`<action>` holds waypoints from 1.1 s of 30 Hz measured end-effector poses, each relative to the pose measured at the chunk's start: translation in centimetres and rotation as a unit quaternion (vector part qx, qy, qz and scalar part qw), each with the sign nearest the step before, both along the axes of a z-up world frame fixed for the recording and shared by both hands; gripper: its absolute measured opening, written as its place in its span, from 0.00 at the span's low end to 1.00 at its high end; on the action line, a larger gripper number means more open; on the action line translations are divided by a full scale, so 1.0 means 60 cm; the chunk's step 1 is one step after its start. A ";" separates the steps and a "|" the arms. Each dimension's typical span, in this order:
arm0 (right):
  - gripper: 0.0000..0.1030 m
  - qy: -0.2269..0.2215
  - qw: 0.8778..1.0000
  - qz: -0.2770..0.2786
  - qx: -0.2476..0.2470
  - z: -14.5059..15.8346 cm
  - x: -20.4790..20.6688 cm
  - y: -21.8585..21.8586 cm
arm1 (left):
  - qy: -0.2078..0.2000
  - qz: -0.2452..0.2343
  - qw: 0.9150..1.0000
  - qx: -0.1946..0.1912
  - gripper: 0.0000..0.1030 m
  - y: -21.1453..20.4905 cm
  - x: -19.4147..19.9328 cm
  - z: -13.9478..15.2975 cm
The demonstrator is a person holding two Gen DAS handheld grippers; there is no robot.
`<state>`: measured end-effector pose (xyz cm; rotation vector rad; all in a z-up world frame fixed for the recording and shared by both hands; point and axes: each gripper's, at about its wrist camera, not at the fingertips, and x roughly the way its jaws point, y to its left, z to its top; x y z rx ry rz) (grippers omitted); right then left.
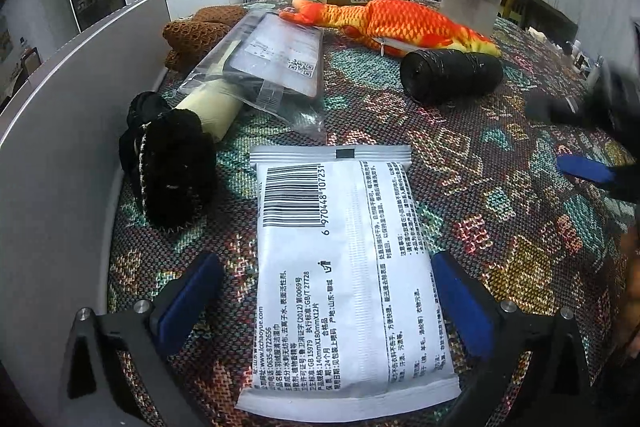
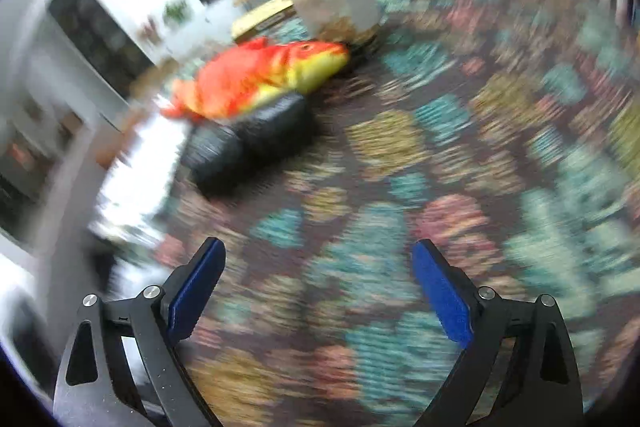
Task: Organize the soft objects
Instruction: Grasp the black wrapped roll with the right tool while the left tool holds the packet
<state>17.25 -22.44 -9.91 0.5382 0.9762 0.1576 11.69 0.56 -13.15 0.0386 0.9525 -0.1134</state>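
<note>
Patterned woven cloth [image 1: 460, 163] everywhere. Plush carp [image 1: 400, 23] way off at 1 o'clock, wet-wipe pack [image 1: 344, 267] lying flat between wide-open left gripper [image 1: 328, 303]. Right gripper [image 2: 318, 291] also spread, empty. Could easily slide that slick pack off line when closing.

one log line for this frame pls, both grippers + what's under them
left gripper: open, white wipes packet lying between its fingers | right gripper: open, nothing between | right view: blurred, fish plush and black roll ahead
</note>
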 end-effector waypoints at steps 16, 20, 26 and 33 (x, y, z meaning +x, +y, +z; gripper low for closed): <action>0.47 0.025 0.980 0.138 -0.144 0.069 0.138 0.103 | 0.000 -0.001 1.000 -0.001 1.00 0.000 -0.001 0.001; 0.46 0.071 0.935 0.266 -0.223 0.095 0.107 0.088 | 0.000 -0.001 1.000 -0.001 1.00 0.000 -0.001 0.001; 0.51 0.123 0.928 0.228 -0.269 0.073 0.103 0.022 | 0.002 -0.006 1.000 -0.002 1.00 0.002 -0.002 0.002; 0.71 0.122 0.949 0.154 -0.248 0.088 0.076 0.008 | 0.040 -0.036 0.998 -0.011 1.00 0.011 -0.027 0.014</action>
